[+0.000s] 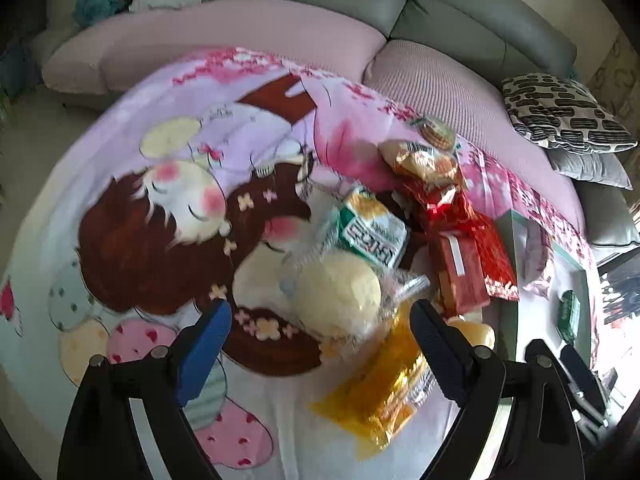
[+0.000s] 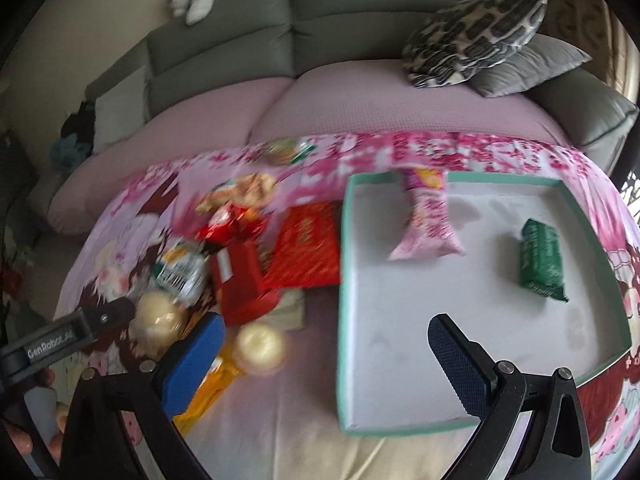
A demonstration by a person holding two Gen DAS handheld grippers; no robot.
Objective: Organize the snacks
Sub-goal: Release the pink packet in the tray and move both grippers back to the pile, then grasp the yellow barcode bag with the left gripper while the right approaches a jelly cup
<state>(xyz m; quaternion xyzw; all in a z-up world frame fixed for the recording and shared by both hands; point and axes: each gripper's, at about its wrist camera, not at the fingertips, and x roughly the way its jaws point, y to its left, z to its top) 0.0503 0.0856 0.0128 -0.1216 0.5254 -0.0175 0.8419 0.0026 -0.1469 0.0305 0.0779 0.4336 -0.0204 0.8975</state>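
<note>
The task is at an early stage, as far as I can judge. In the shallow box [image 2: 592, 186] with the mint-green rim only two snacks lie: a pink packet [image 2: 426, 222] leaning over the far wall, and a green packet [image 2: 541, 258] near the right side. The bottom between them is bare.

Most snacks wait in a heap on the cartoon-printed cloth [image 1: 132, 208], just left of the box — a wrapped pale round bun [image 1: 338, 298], a green-and-white pack [image 1: 370, 232], a yellow bag [image 1: 380, 392], two red boxes [image 2: 306, 246] and some biscuit packets [image 1: 424, 160] further back. A second pale round bun [image 2: 260, 346] lies near the box's left wall.

The left gripper [image 1: 320, 334] hangs over the heap with its jaws wide apart; the wrapped bun is between the fingers, but the pads do not seem to press on it, so I judge nothing is grasped yet. The right gripper [image 2: 324, 360] is also spread wide and carries nothing — it hovers over the near-left corner of the box.

What is left: nearly the whole heap must go into the box.
</note>
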